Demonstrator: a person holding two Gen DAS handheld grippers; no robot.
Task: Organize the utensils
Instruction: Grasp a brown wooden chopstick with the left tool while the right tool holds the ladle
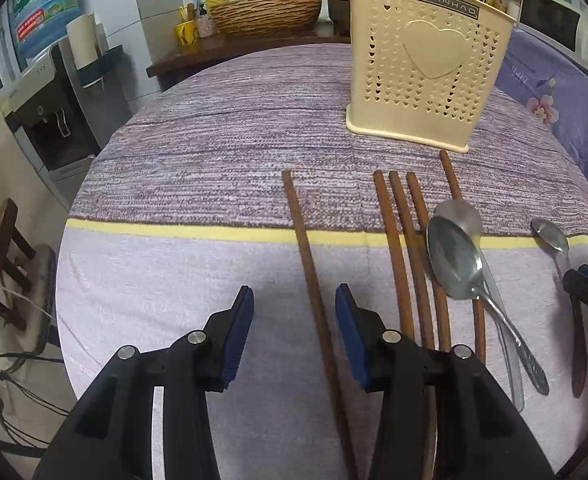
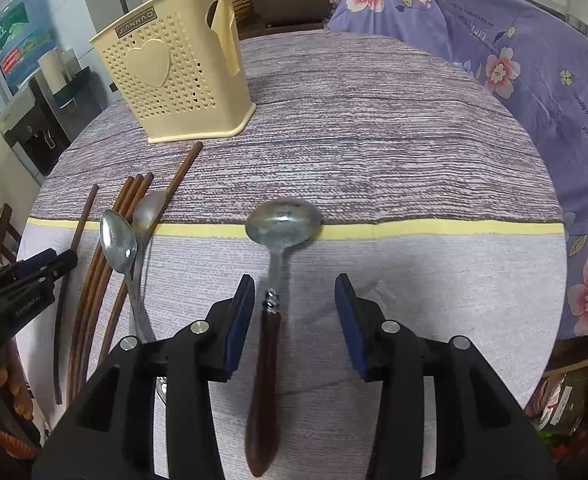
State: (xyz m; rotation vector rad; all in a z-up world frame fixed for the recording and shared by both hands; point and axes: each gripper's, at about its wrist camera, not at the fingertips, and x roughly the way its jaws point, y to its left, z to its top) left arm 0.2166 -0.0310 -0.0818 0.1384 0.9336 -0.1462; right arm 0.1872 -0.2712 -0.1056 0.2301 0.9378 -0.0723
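Observation:
A cream perforated utensil holder point(image 1: 422, 68) stands upright at the far side of the table; it also shows in the right wrist view point(image 2: 174, 76). Several brown chopsticks lie in front of it. My left gripper point(image 1: 294, 300) is open, with a lone chopstick point(image 1: 314, 300) lying between its fingers. Three more chopsticks point(image 1: 406, 256) lie to its right, beside two steel spoons point(image 1: 454, 256). My right gripper point(image 2: 294, 288) is open over a wooden-handled spoon point(image 2: 268, 344), whose bowl point(image 2: 284, 220) points away. That spoon also shows in the left wrist view point(image 1: 554, 236).
The round table wears a striped purple cloth point(image 2: 374, 140) with a yellow band. A floral purple cloth point(image 2: 534, 80) covers things at the right. A wicker basket point(image 1: 266, 14) and a water dispenser point(image 1: 54, 112) stand beyond the table.

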